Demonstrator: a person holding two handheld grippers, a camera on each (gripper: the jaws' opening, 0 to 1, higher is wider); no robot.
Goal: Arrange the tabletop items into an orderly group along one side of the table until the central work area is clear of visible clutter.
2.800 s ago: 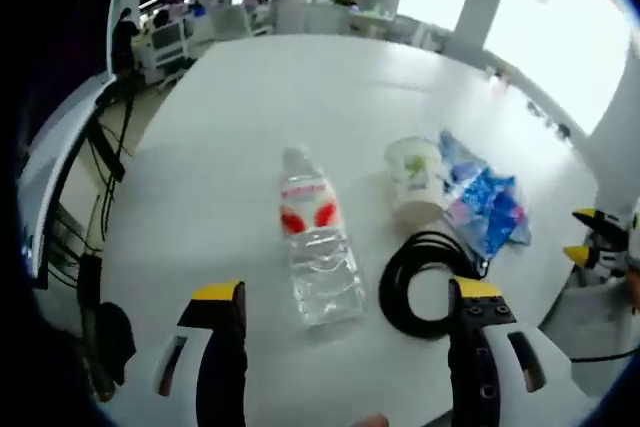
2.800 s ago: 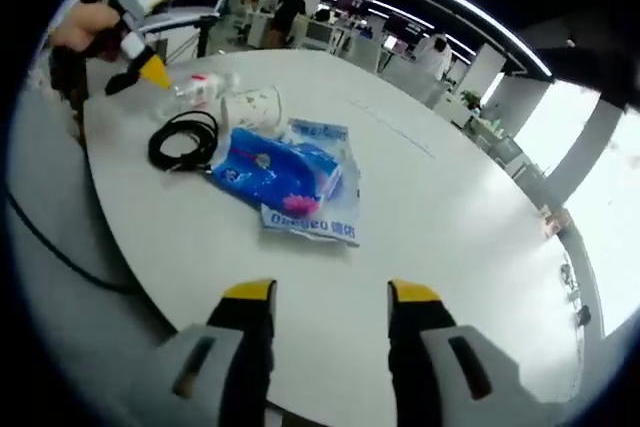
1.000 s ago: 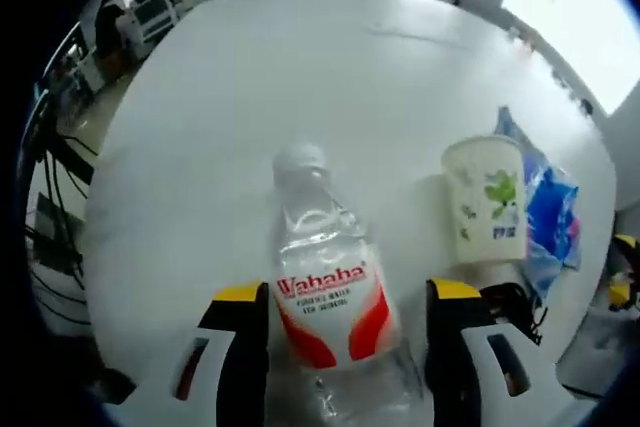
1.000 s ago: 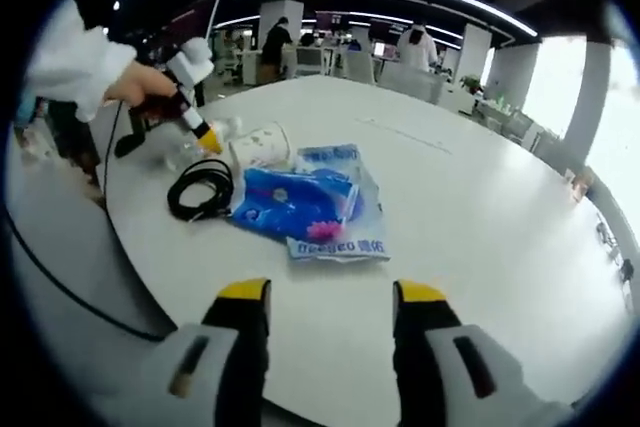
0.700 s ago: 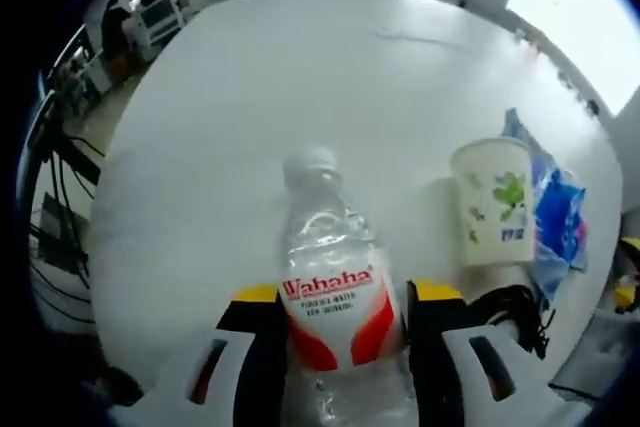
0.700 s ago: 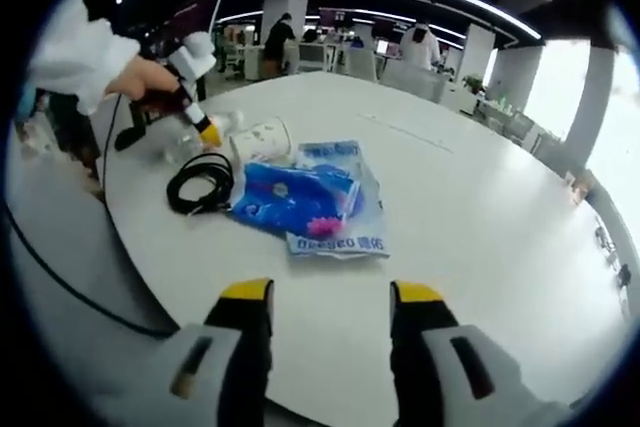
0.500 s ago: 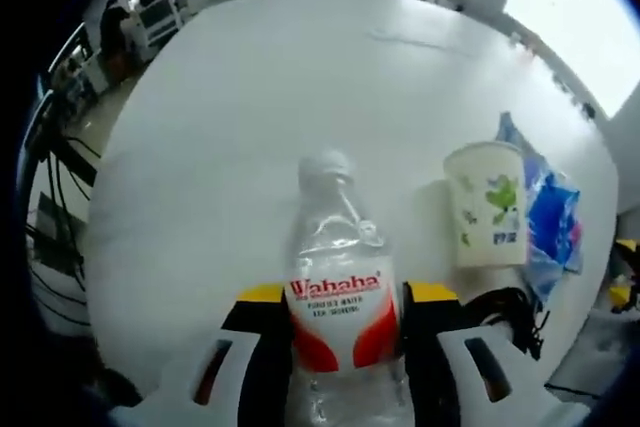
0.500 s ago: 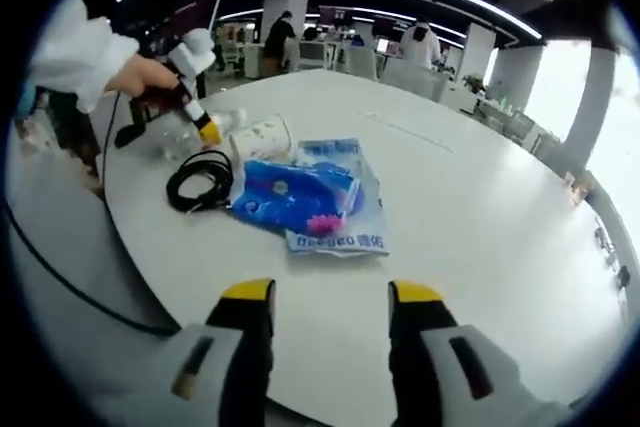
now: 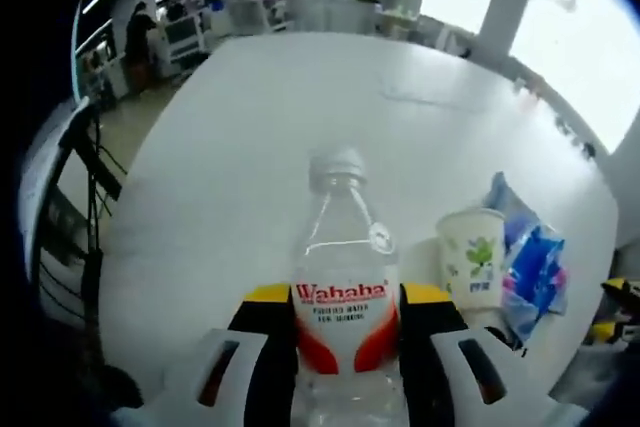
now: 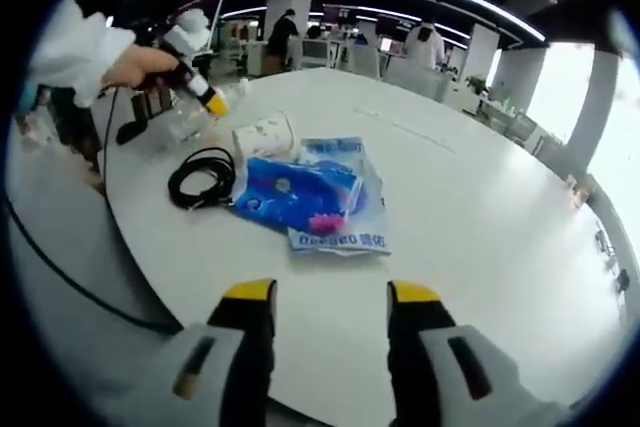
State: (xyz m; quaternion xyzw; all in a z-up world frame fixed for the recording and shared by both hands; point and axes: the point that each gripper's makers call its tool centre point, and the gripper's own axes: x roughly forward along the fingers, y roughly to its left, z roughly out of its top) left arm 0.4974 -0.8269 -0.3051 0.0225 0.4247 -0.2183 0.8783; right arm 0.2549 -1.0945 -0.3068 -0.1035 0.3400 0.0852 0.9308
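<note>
- The white table (image 10: 480,207) is round-edged; in the right gripper view its near rim curves across just ahead of the right gripper (image 10: 328,299), and a wide bare stretch of tabletop runs away to the right and far side.
- In the left gripper view the far half of the table is also bare, up to its far edge where office desks and people stand beyond.
- All the items sit bunched near the table's left rim as seen from the right gripper view, close to the edge where a black cord hangs down off the side.
- The left gripper (image 9: 345,299) is clamped on the water bottle (image 9: 345,277): its yellow-tipped jaws press the labelled body on both sides. In the right gripper view the same gripper, in a person's hand (image 10: 135,65) with a white sleeve, holds the bottle tilted, and it looks lifted off the tabletop at the table's left edge.
- The water bottle is clear plastic with a white cap and a red-and-white label; it looks mostly transparent through the shoulder.
- The paper cup (image 9: 470,262), white with a green leaf print, lies just right of the bottle in the left gripper view, its open mouth towards that camera.
- The blue plastic packet (image 10: 300,192) lies flat beside the cup, over a paler printed bag (image 10: 345,232) that sticks out towards the right gripper.
- The black coiled cable (image 10: 200,179) lies on the table touching the packet's left end.
- The right gripper's jaws stand apart with nothing between them, above bare table near the rim, well apart from the packet.
</note>
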